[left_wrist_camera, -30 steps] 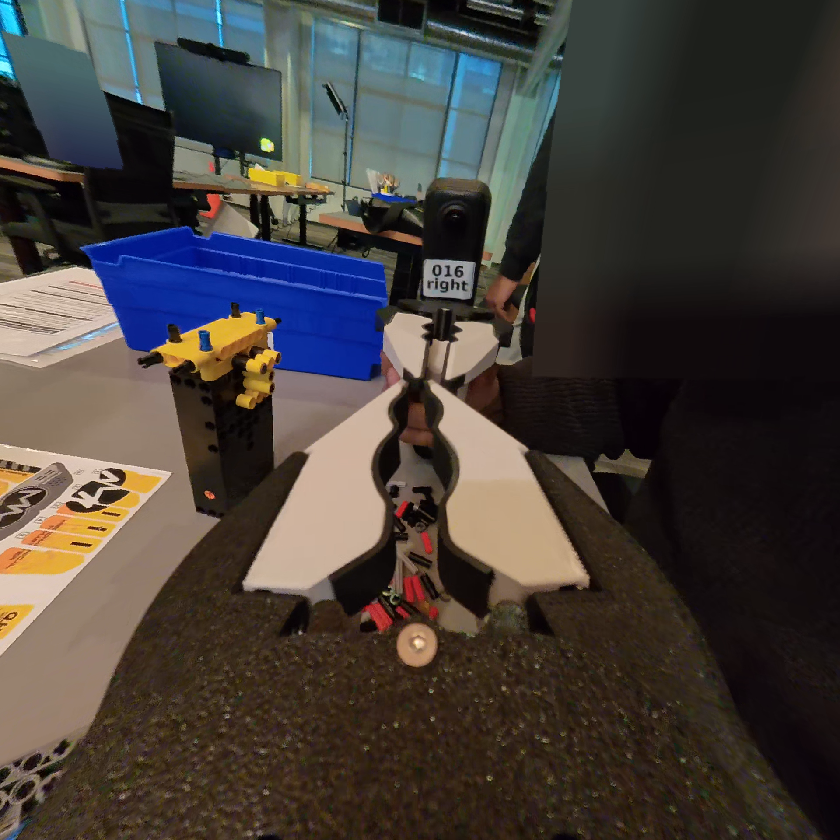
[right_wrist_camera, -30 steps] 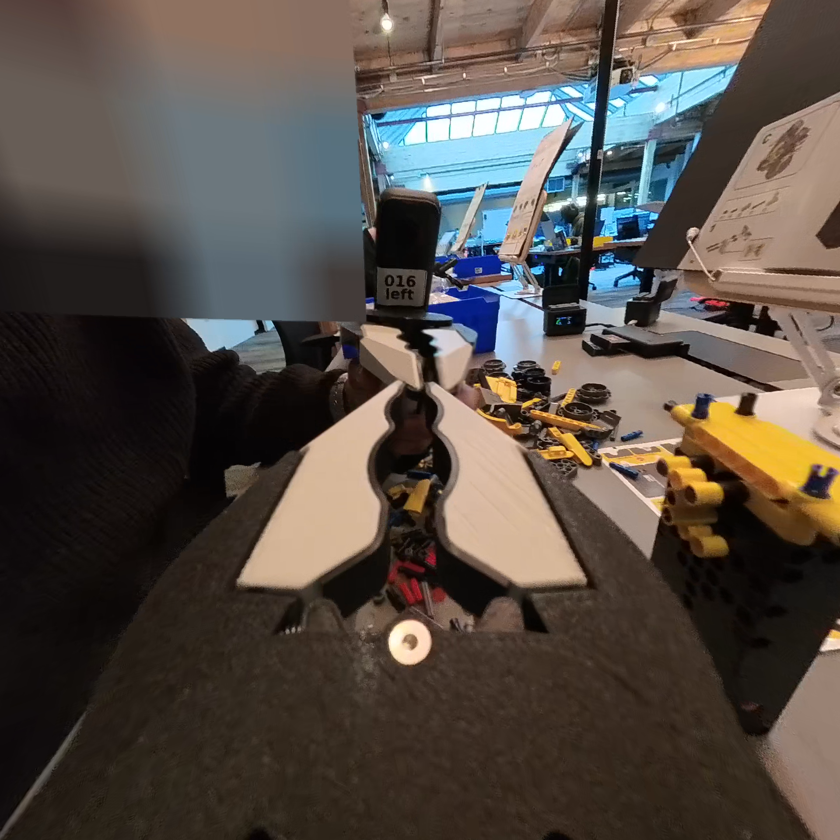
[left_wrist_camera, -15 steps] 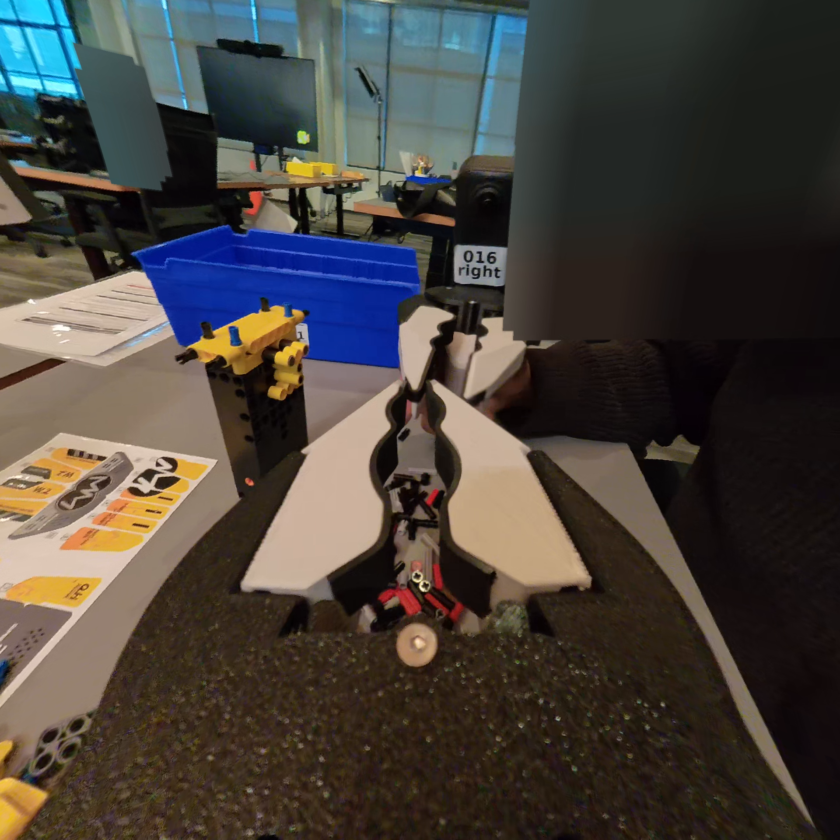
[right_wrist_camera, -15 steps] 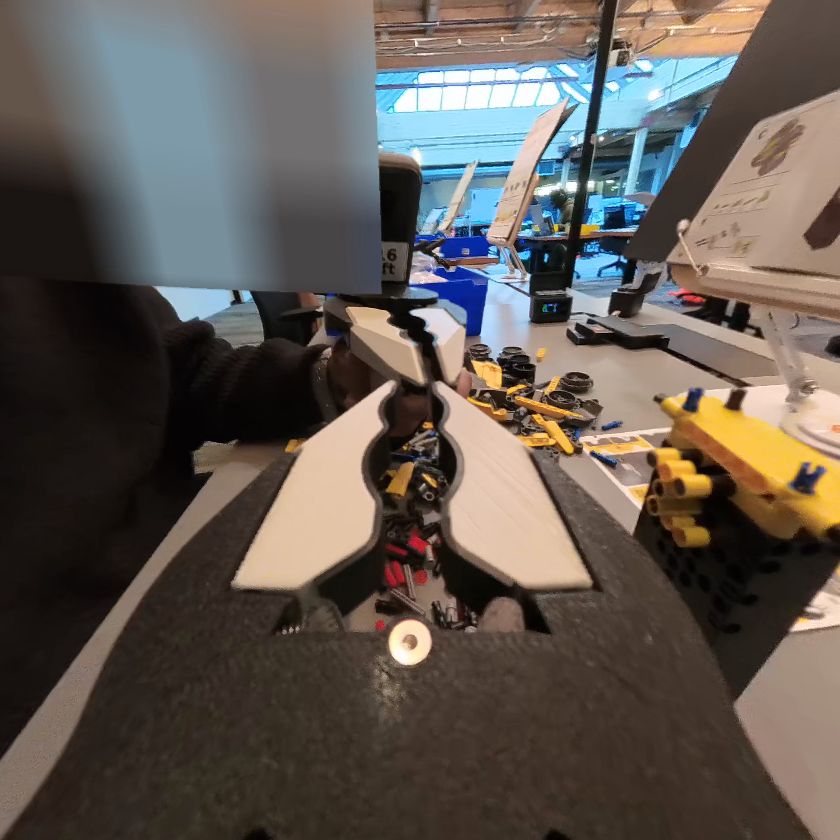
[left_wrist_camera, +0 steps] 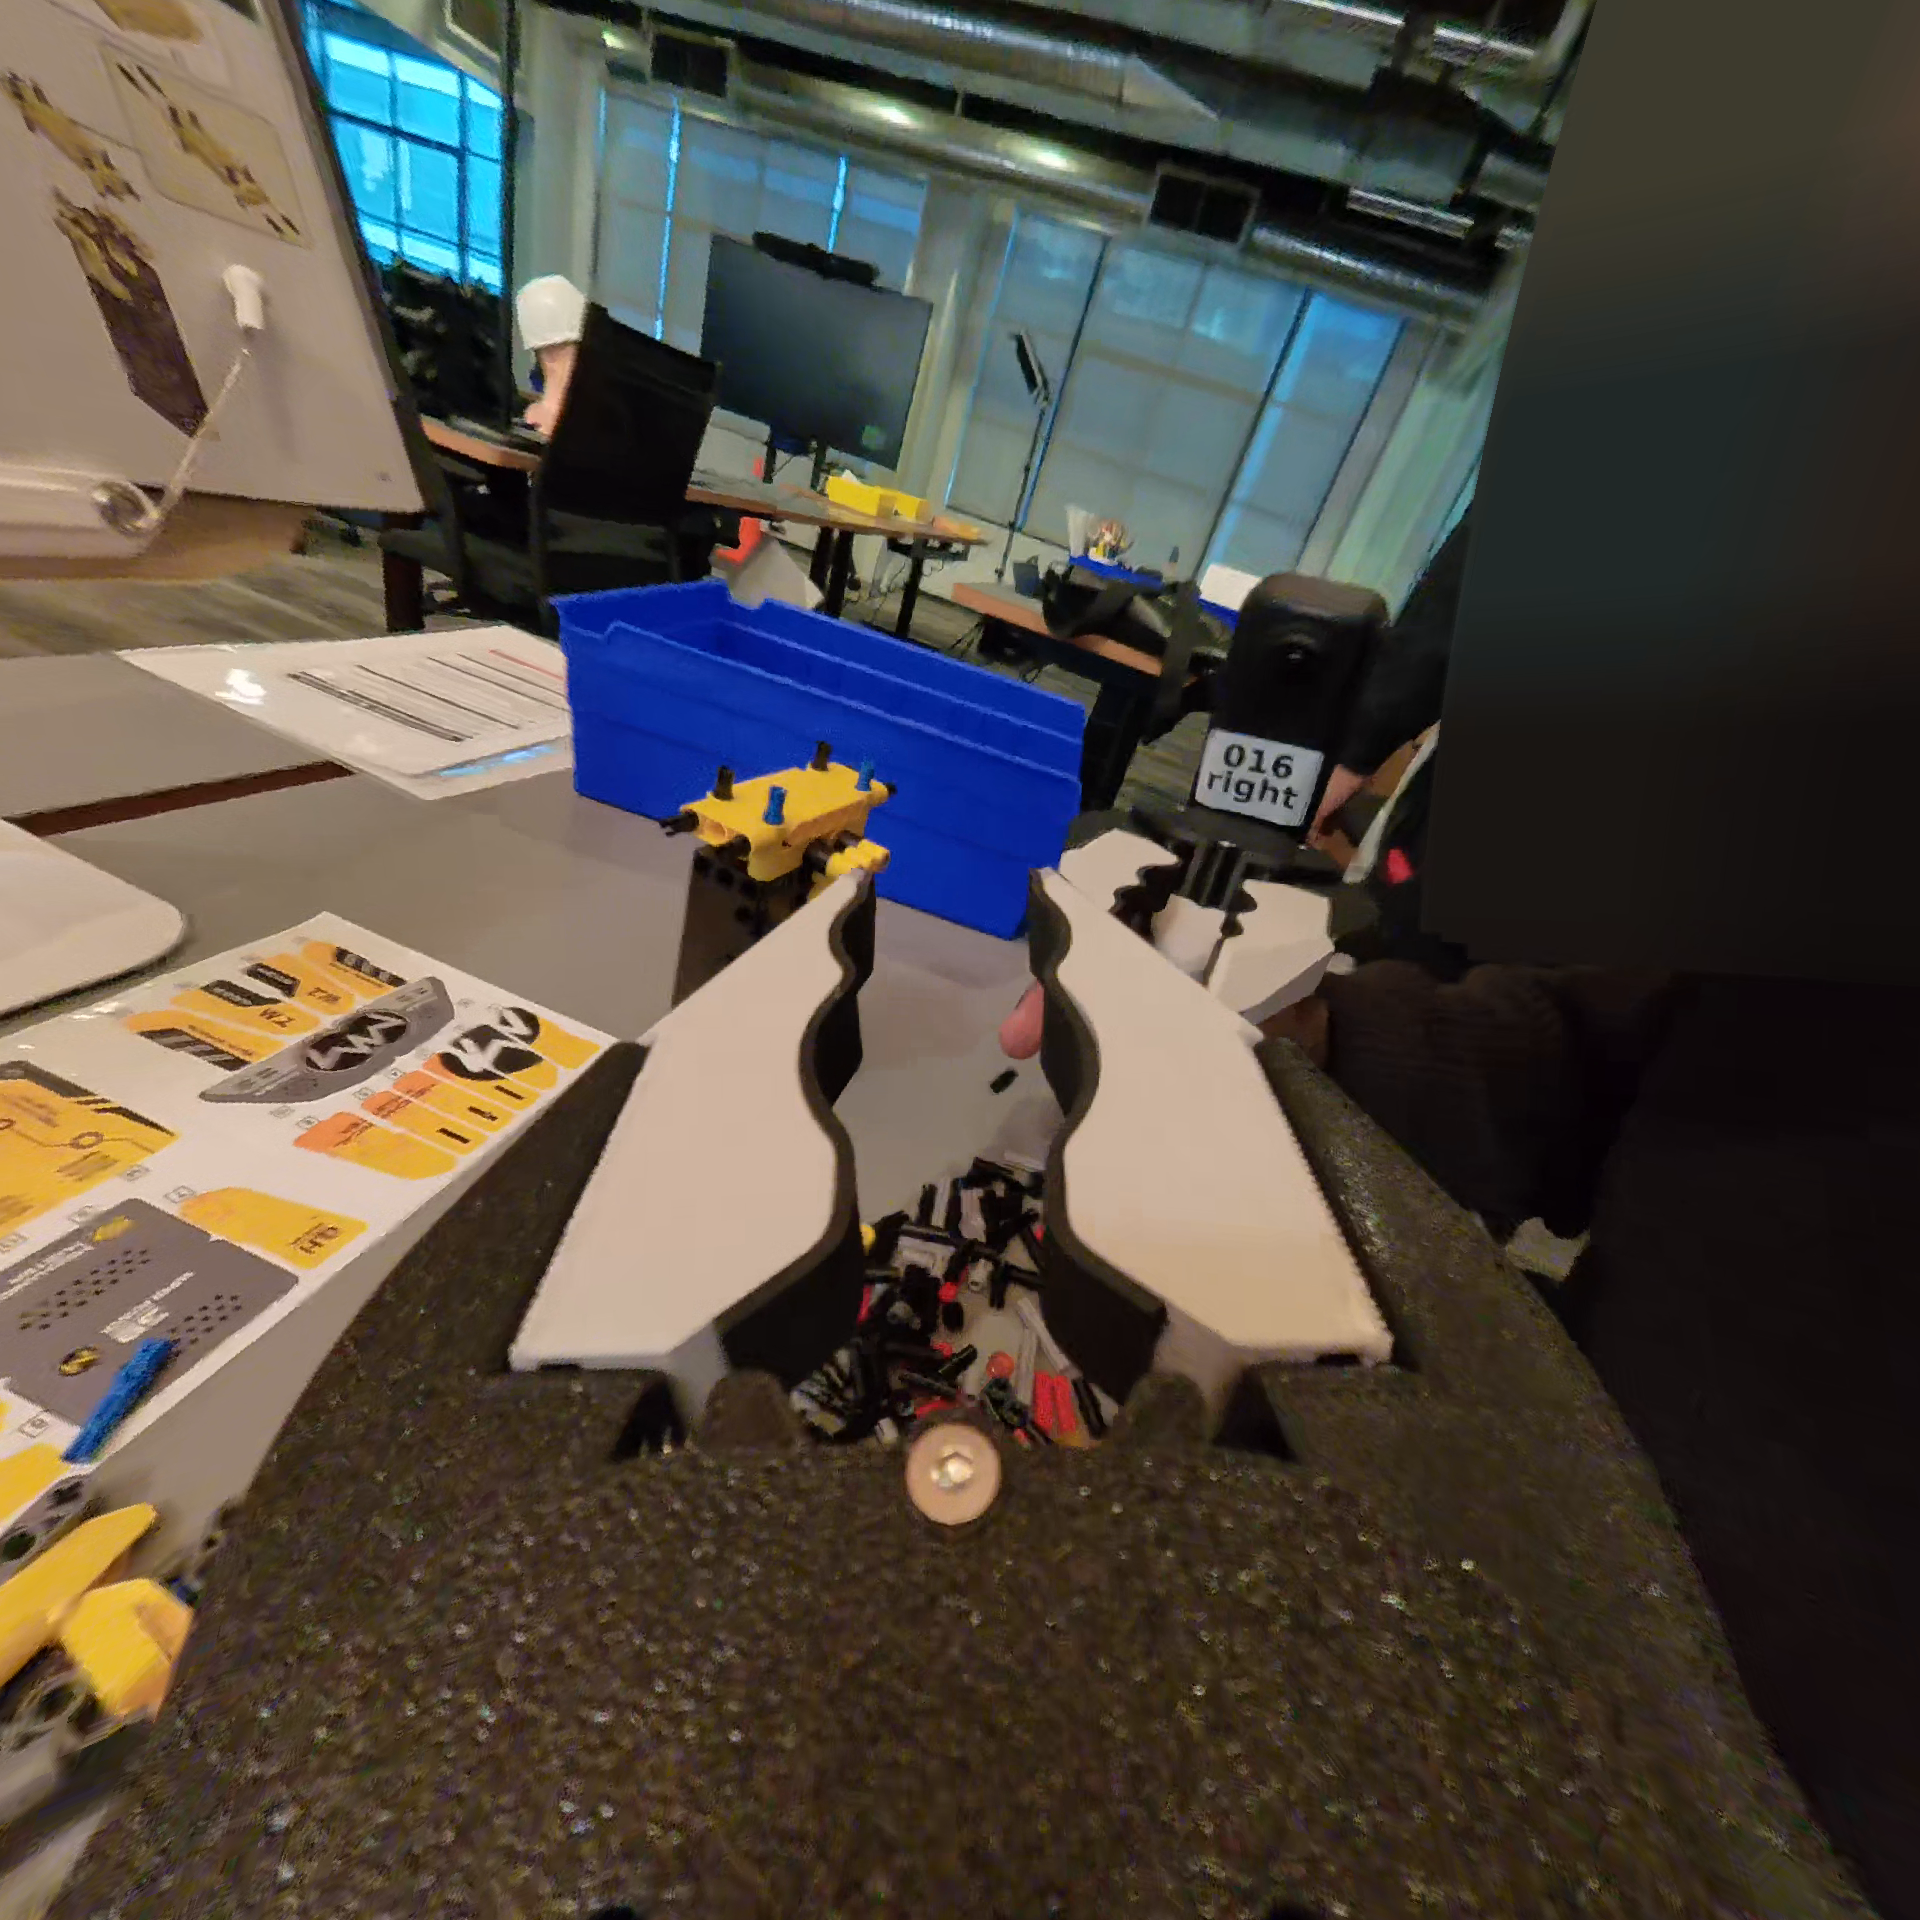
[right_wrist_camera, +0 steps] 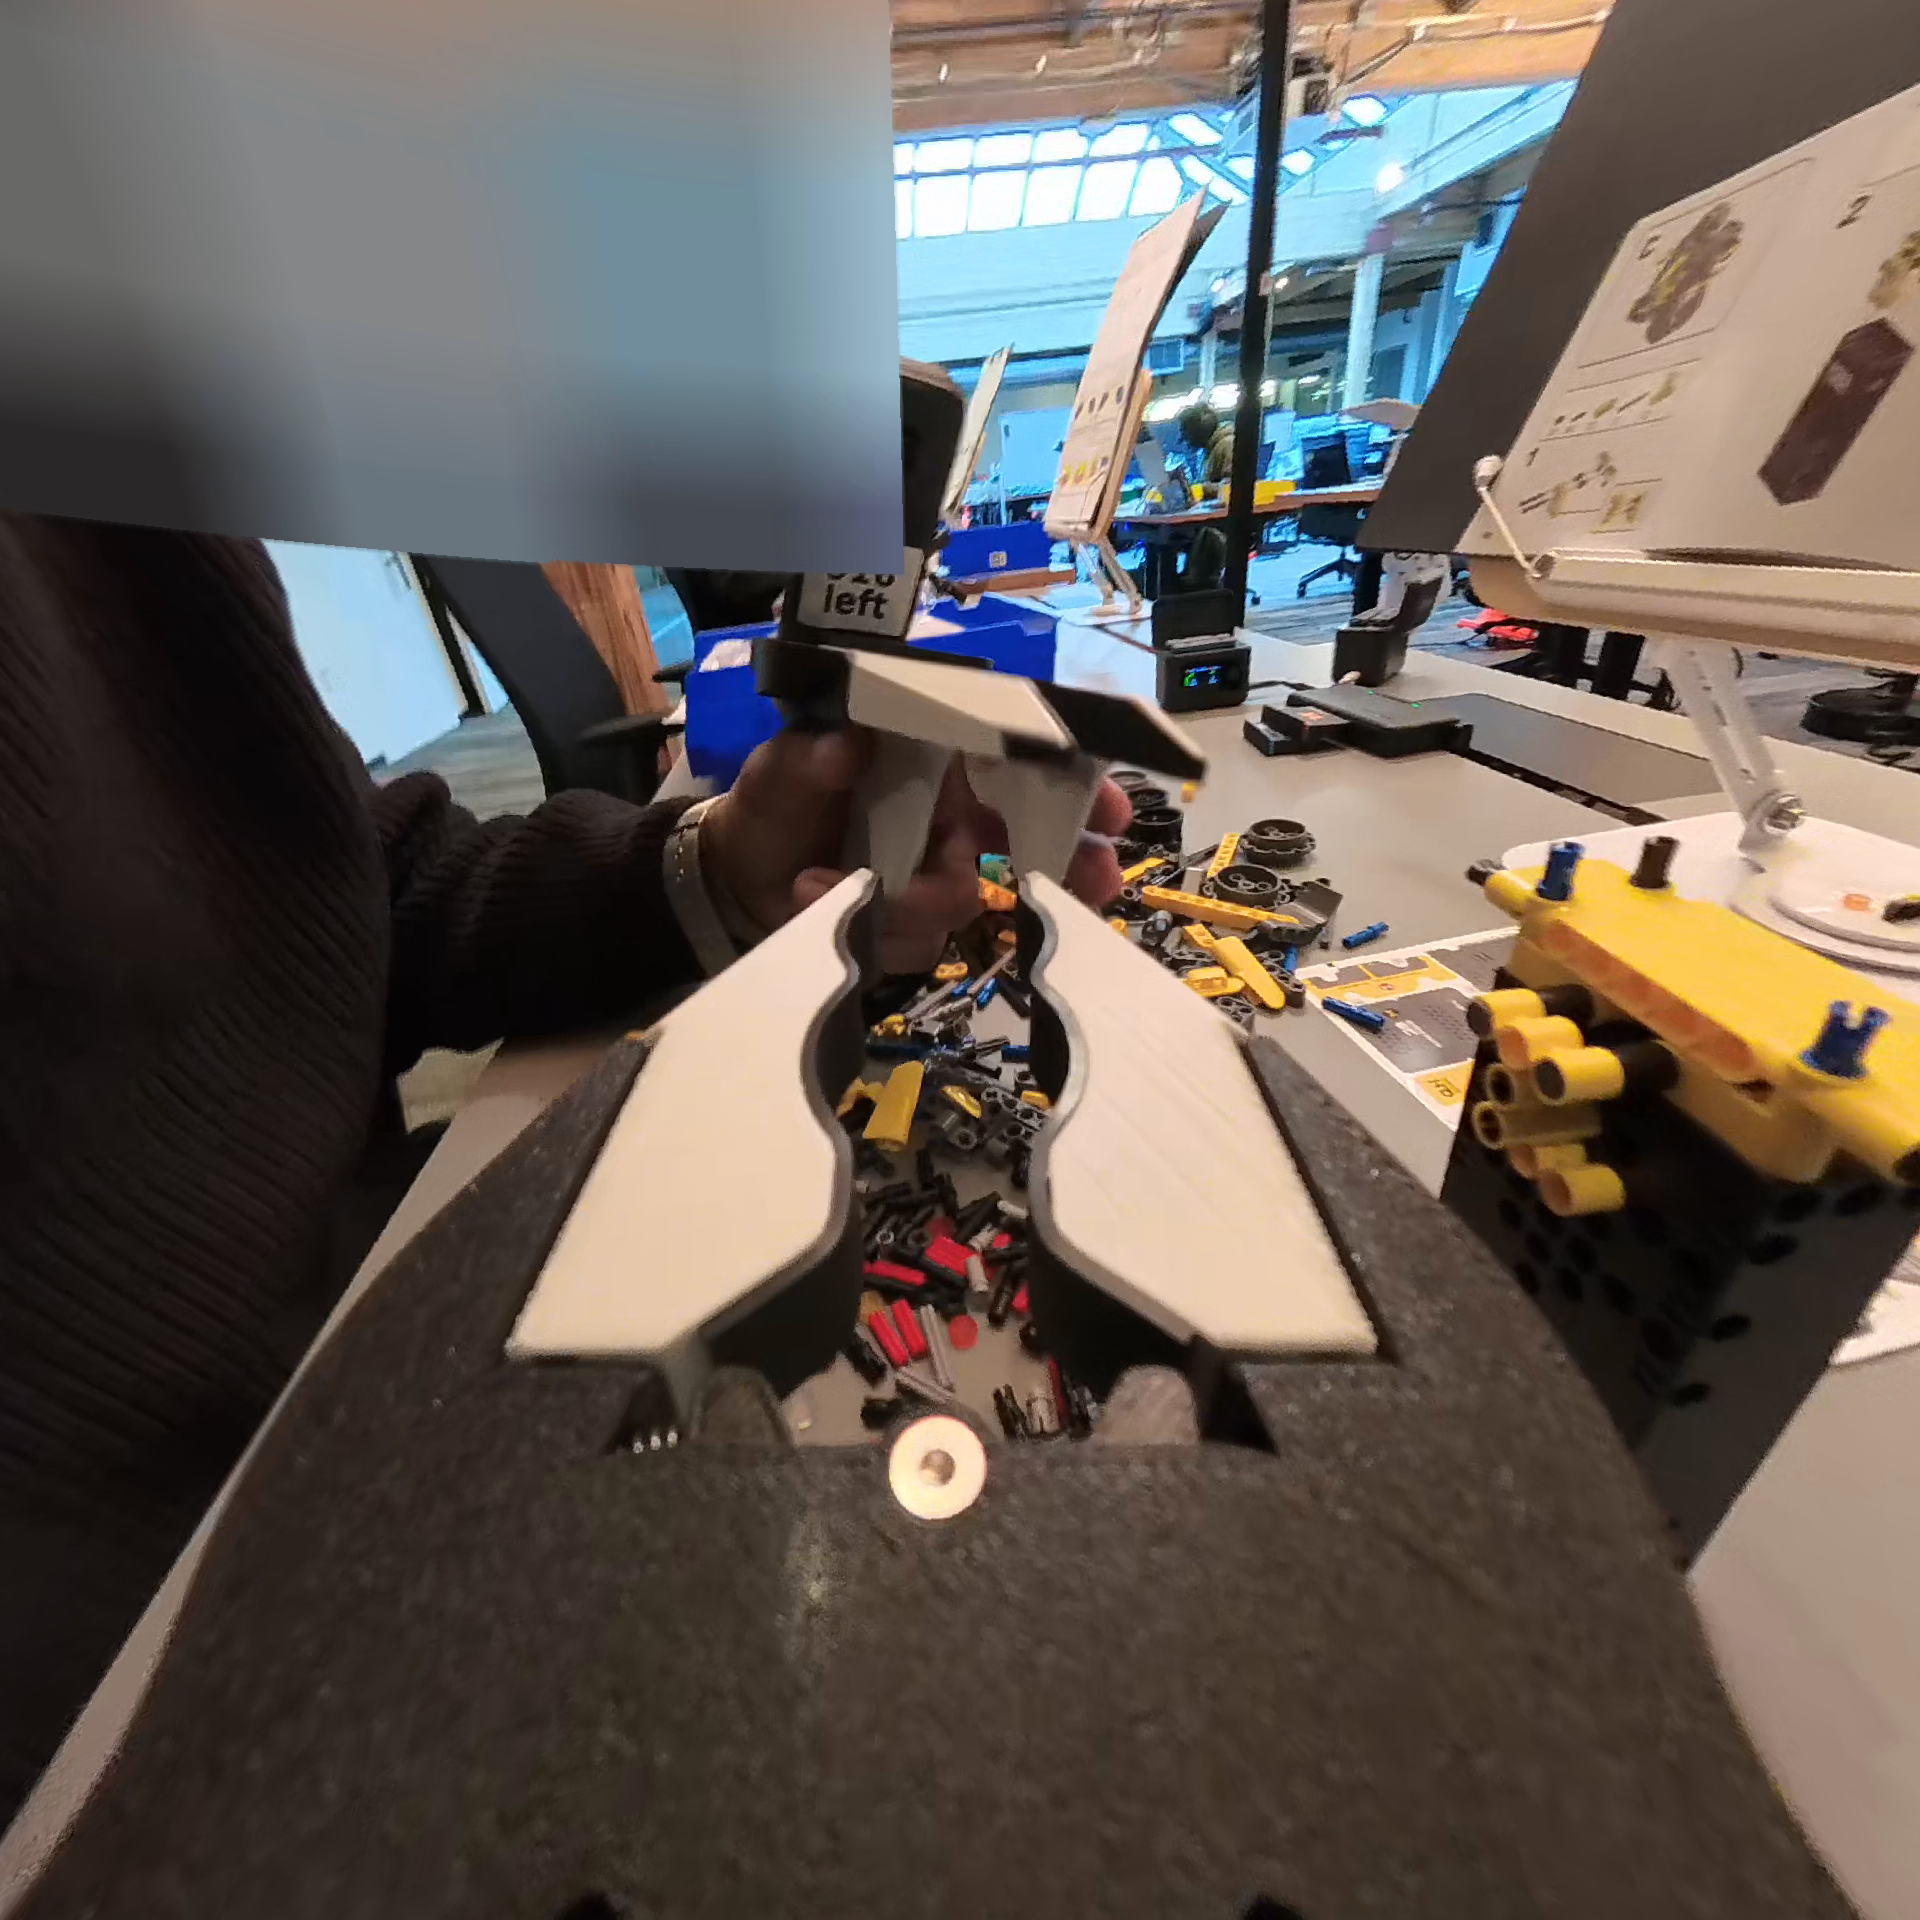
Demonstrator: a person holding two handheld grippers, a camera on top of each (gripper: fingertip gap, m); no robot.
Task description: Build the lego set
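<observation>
My left gripper (left_wrist_camera: pixel 948 894) is open and empty, held above a pile of small black and red pins (left_wrist_camera: pixel 956 1299) on the grey table (left_wrist_camera: pixel 468 862). A black block model with a yellow top (left_wrist_camera: pixel 774 852) stands just beyond its left fingertip. My right gripper (right_wrist_camera: pixel 948 894) is also open and empty, above the same pin pile (right_wrist_camera: pixel 940 1247). The two grippers face each other: the right one shows in the left wrist view (left_wrist_camera: pixel 1205 935), the left one in the right wrist view (right_wrist_camera: pixel 966 831), held in a hand. The model (right_wrist_camera: pixel 1683 1122) stands close on the right gripper's right.
A blue bin (left_wrist_camera: pixel 831 717) stands behind the model. A sticker sheet (left_wrist_camera: pixel 260 1091) lies on the left, with yellow parts (left_wrist_camera: pixel 73 1621) near it. Loose yellow and black parts (right_wrist_camera: pixel 1226 914) lie beyond the pile. An instruction booklet on a stand (right_wrist_camera: pixel 1714 416) rises at the right. A dark sleeve (right_wrist_camera: pixel 208 935) borders the left. The grippers' ends are close to 4 centimetres from one another.
Both grippers have gone from shut to open. The left wrist view has swung so the model and bin sit nearer the centre. The far left gripper has tilted.
</observation>
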